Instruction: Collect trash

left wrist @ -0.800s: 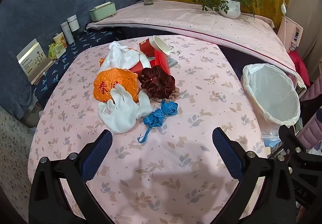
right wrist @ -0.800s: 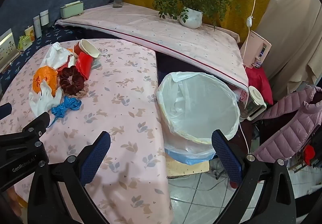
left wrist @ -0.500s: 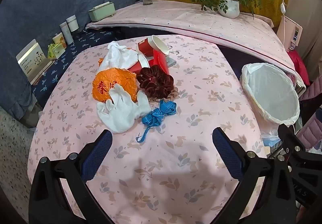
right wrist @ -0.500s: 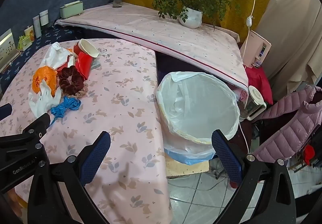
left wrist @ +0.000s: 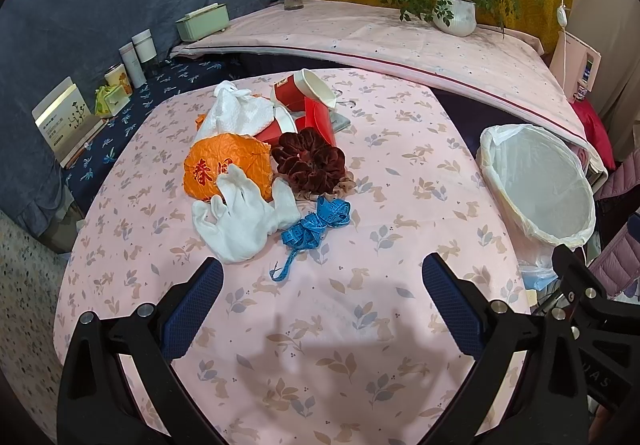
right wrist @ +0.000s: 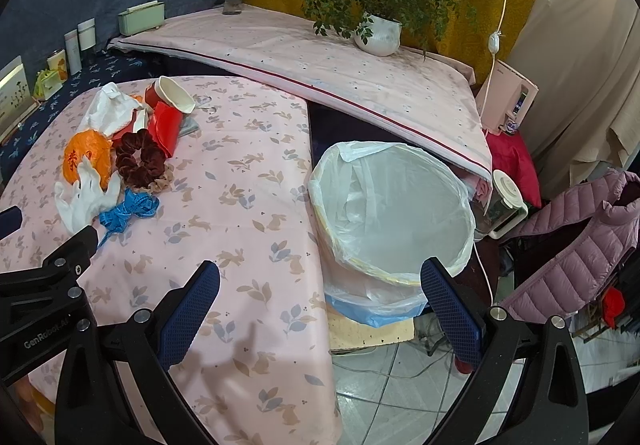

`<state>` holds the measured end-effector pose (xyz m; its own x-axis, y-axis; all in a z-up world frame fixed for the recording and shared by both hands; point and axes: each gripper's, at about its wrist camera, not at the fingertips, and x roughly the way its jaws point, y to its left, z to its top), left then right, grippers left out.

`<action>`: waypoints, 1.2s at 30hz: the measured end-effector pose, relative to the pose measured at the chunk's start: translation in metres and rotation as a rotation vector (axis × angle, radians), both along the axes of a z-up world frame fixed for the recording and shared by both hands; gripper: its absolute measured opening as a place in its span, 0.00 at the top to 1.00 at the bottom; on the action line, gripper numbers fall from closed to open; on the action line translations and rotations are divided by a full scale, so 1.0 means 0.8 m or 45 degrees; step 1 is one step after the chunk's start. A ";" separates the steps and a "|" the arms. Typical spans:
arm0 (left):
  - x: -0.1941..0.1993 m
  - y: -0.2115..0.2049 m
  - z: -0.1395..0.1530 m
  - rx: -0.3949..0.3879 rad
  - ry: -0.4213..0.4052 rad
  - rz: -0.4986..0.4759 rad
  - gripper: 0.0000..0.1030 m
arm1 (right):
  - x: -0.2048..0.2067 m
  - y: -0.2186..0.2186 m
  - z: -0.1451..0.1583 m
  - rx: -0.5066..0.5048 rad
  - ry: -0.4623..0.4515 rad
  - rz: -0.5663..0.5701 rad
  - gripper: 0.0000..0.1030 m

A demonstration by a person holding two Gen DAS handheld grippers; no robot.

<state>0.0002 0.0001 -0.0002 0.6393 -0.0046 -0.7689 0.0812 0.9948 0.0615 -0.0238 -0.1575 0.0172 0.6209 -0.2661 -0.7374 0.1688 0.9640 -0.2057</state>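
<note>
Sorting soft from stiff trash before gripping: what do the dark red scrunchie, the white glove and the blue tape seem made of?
Scrunchie: likely velvet fabric, going by its deep matte pile and gathered ruffles. White glove: looks like thin knit cotton, limp and matte, with soft folds. Blue tape: appears to be a flexible plastic or coated-cloth measuring tape, slightly glossy, printed with marks, tied in a loose knot.

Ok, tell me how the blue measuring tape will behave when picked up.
The blue measuring tape lies in a loose tangle, so it is probably floppy and light. Its free end trails toward the left tool, so it will likely dangle and may snag the white glove beside it.
</note>
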 end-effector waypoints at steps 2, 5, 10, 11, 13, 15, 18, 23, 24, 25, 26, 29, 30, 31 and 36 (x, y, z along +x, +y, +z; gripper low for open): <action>0.000 0.000 0.000 -0.001 0.000 0.000 0.08 | 0.000 0.000 0.000 -0.001 0.001 0.000 0.07; 0.000 0.000 0.000 -0.001 -0.002 0.001 0.08 | -0.001 0.000 0.000 0.000 0.000 -0.001 0.07; 0.000 0.000 0.000 -0.001 -0.002 0.002 0.08 | -0.001 0.001 0.001 -0.003 0.000 0.000 0.07; 0.000 0.000 0.000 -0.001 -0.001 0.002 0.08 | -0.001 0.003 0.001 -0.003 0.000 -0.001 0.07; 0.000 0.000 0.000 -0.002 -0.003 0.002 0.08 | -0.001 0.007 0.002 -0.003 0.000 -0.001 0.07; 0.000 0.000 0.000 -0.002 -0.003 0.002 0.08 | -0.003 -0.005 0.000 -0.003 -0.001 -0.002 0.07; 0.000 0.000 0.000 -0.003 -0.004 0.003 0.08 | -0.003 -0.007 0.000 -0.003 -0.001 -0.001 0.07; 0.000 0.000 0.000 -0.004 -0.003 0.005 0.08 | -0.004 -0.006 0.001 -0.004 -0.001 0.001 0.07; 0.000 0.000 0.000 -0.006 -0.004 0.004 0.08 | -0.004 -0.007 0.001 -0.004 0.000 0.002 0.07; 0.000 0.000 0.000 -0.007 -0.004 0.006 0.08 | -0.004 -0.007 0.001 -0.004 0.000 0.001 0.07; 0.000 -0.001 0.000 -0.008 -0.004 0.008 0.08 | -0.005 -0.008 0.001 -0.004 0.000 0.002 0.07; 0.000 -0.001 0.000 -0.007 -0.005 0.004 0.08 | -0.004 -0.004 0.001 -0.004 -0.002 0.000 0.07; 0.000 0.000 0.000 -0.007 -0.006 0.003 0.08 | -0.003 -0.003 0.001 -0.005 -0.002 0.000 0.07; 0.000 0.000 0.000 -0.007 -0.004 0.003 0.08 | -0.004 -0.005 0.001 -0.004 -0.002 0.000 0.07; 0.000 0.000 0.000 -0.009 -0.005 0.005 0.08 | -0.003 -0.001 0.002 -0.006 -0.001 0.000 0.07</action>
